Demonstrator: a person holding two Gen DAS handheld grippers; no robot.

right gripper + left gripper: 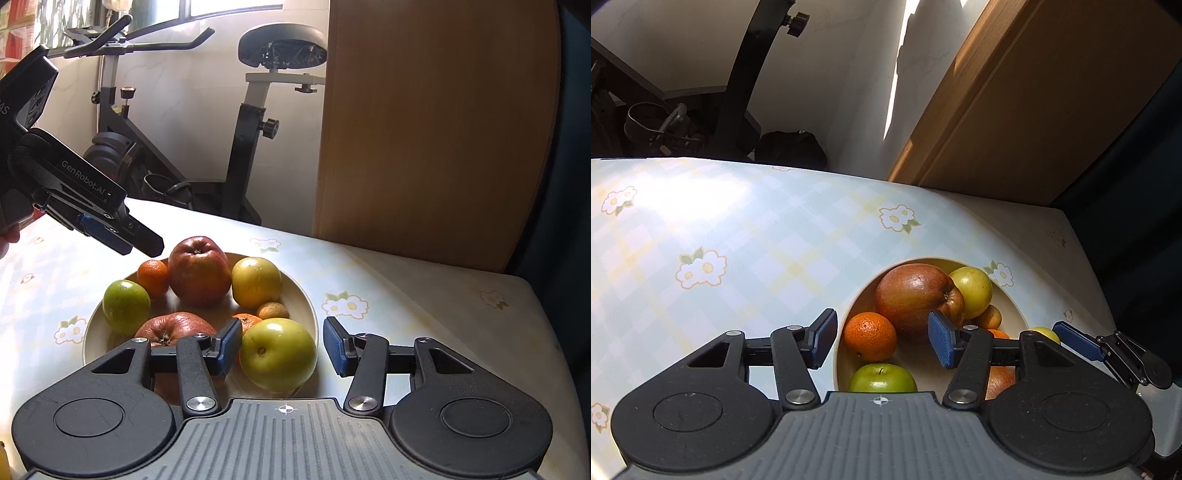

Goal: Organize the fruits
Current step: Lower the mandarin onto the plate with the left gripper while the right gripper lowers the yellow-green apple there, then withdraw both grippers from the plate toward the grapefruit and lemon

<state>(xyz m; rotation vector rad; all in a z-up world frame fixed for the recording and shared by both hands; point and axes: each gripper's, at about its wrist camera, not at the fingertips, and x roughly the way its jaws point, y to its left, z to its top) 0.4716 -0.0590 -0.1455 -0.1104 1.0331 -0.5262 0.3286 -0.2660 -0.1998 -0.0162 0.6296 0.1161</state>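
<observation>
Nearest to the right wrist camera is the right gripper (282, 347), with its two blue pads spread wide apart. Between them sits a yellow-green apple (277, 354) at the near rim of the bowl (308, 306). The left pad is just beside the apple, maybe touching it, and the right pad stands clear of it, so nothing is gripped.

The bowl is cream coloured and shallow, and it stands on the table (424, 310) toward the right edge, on a pale checked cloth with white flowers. Other fruits lie in the bowl: a big red apple (199, 271) at the far side, a yellow apple (256, 282) touching it on the right, a mandarin (153, 278) on its left, and a green apple (126, 306) at the left rim. A second red apple (173, 328) lies near the front, partly hidden by the right gripper. One small brownish fruit (272, 311) and one more mandarin (246, 322) lie in the middle.

In the left wrist view, the left gripper (882, 341) hangs over the left side of the bowl (1012, 299), also wide open and holding nothing. Under it are the mandarin (870, 336) and the green apple (882, 377). The right gripper (1078, 341) shows at the right edge of this view.

Behind the table stand an exercise bike (236, 147) and a wooden panel (436, 129).
</observation>
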